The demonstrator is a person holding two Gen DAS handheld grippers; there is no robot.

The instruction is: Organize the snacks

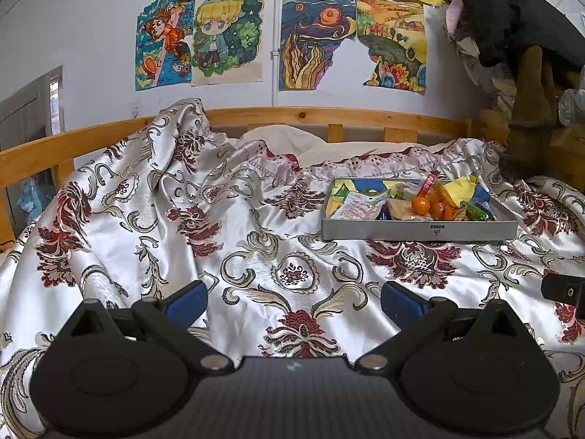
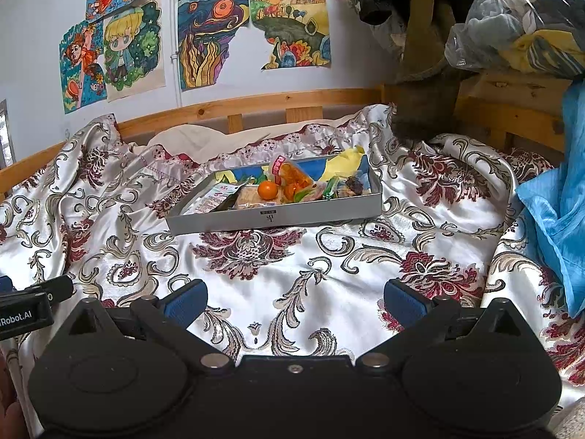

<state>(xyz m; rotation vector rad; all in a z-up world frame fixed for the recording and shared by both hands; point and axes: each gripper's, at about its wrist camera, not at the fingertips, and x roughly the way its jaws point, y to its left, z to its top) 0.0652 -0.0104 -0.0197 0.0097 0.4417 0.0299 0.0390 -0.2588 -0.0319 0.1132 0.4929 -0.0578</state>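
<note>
A shallow grey box (image 1: 420, 229) lies on the bed and holds several snacks: a small orange (image 1: 420, 205), a white printed packet (image 1: 356, 206), orange jelly packs (image 1: 440, 201) and a green wrapped sweet (image 1: 475, 210). In the right wrist view the box (image 2: 274, 216) sits ahead, with the orange (image 2: 268, 189) and a jelly pack (image 2: 292, 175) in it. My left gripper (image 1: 294, 298) is open and empty, low over the bedspread, short of the box and to its left. My right gripper (image 2: 296, 298) is open and empty, in front of the box.
A silver bedspread (image 1: 256, 256) with red floral pattern covers the bed. A wooden rail (image 1: 329, 113) runs along the wall with drawings. Piled clothes and a brown boot (image 2: 427, 73) stand at the back right. A blue cloth (image 2: 555, 201) lies at the right.
</note>
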